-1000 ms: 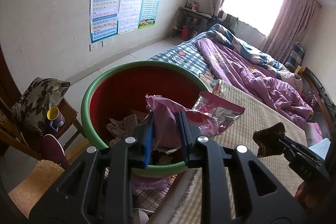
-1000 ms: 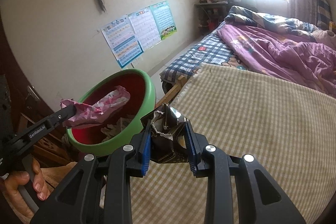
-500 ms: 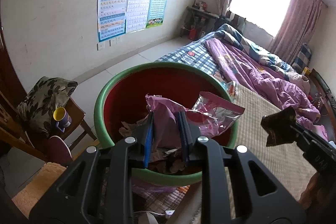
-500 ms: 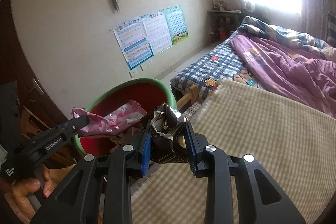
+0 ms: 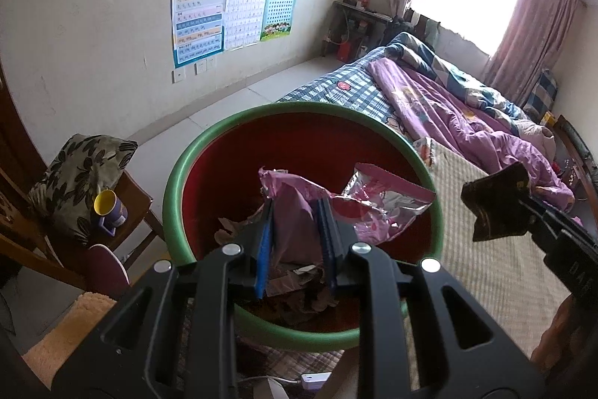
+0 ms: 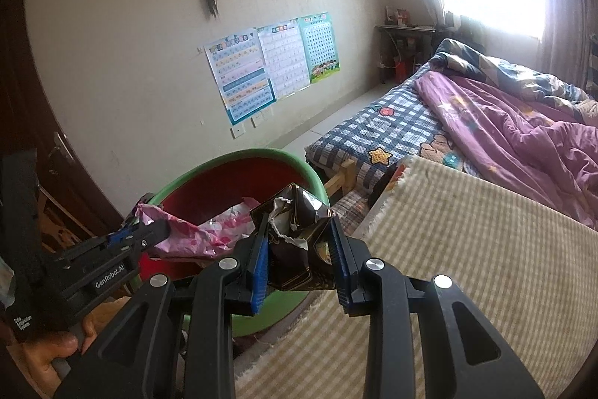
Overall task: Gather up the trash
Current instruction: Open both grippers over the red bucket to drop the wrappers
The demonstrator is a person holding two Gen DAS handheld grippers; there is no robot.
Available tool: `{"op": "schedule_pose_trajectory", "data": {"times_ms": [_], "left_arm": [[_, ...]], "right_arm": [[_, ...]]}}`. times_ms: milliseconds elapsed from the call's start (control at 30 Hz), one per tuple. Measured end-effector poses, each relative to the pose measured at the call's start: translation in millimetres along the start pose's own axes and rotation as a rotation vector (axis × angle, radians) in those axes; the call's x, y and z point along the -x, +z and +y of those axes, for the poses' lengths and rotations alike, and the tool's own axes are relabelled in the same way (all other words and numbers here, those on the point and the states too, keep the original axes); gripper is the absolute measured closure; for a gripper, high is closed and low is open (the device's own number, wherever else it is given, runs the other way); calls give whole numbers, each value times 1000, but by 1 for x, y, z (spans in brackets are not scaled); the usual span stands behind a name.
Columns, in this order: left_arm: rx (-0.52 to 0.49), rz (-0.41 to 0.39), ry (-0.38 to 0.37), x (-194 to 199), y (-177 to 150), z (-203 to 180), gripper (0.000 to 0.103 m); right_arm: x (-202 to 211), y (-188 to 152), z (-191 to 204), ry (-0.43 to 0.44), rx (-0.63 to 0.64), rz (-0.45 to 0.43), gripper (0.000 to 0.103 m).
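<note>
Pink wrapper [image 5: 336, 208] lengthwise rightward over basin [image 5: 187, 174], clamped in left jaws; dark wrapper [image 6: 299, 234] in right jaws.

Both wrist cameras look forward and down along their fingers, sharing the near basin [image 5: 306, 335] [image 6: 314, 174], bed [image 5: 467, 122] [image 6: 523, 122] and poster wall [image 5: 93, 25] [image 6: 123, 62].

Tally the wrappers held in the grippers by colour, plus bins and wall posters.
Pink wrapper, in left gripper over the bin: 1
Dark brown wrapper, in right gripper: 1
Green-rimmed red bin: 1
Wall posters: 3
Total: 6
</note>
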State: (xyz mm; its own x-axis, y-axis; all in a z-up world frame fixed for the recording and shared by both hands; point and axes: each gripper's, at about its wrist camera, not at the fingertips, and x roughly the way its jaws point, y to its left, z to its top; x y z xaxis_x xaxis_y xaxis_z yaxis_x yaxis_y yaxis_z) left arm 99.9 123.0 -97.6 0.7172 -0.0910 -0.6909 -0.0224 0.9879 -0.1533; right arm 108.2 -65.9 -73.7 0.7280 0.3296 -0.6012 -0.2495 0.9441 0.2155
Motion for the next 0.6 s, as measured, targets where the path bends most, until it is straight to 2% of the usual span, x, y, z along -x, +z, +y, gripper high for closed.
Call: {"op": "schedule_pose_trajectory", "data": {"times_ms": [600], "left_arm": [[-8, 39, 34, -14, 4, 1, 81]], "right_arm": [[-23, 7, 9, 16, 17, 28, 74]]}}
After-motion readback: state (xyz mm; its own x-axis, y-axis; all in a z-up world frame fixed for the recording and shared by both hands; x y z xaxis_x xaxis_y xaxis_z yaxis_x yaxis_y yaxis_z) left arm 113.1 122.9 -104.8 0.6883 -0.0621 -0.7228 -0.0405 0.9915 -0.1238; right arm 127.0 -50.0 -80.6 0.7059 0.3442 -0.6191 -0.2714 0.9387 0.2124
